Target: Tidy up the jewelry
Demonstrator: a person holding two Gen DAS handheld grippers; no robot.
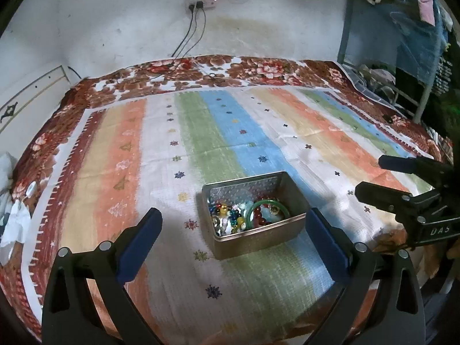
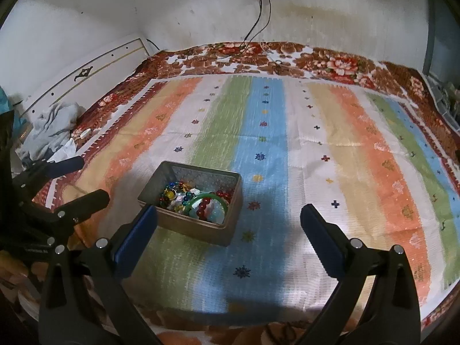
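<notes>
An open rectangular metal tin (image 1: 258,241) stands on the striped cloth, holding mixed colourful beads (image 1: 227,215), a green bangle (image 1: 268,203) and a red bead bracelet. In the right wrist view the tin (image 2: 201,231) sits left of centre, with the green bangle (image 2: 207,198) inside. My left gripper (image 1: 234,221) is open and empty, its blue-padded fingers either side of the tin's near end. My right gripper (image 2: 228,218) is open and empty, just right of the tin. It shows at the right edge of the left wrist view (image 1: 373,178). My left gripper shows at the left of the right wrist view (image 2: 89,178).
The striped cloth (image 1: 258,132) lies over a floral blanket (image 1: 218,69) on a bed. Crumpled clothes (image 2: 54,126) lie at the bed's left edge by a white headboard (image 2: 95,66). Cables hang from a wall socket (image 1: 201,4). A metal rack with clothes (image 1: 402,28) stands at the right.
</notes>
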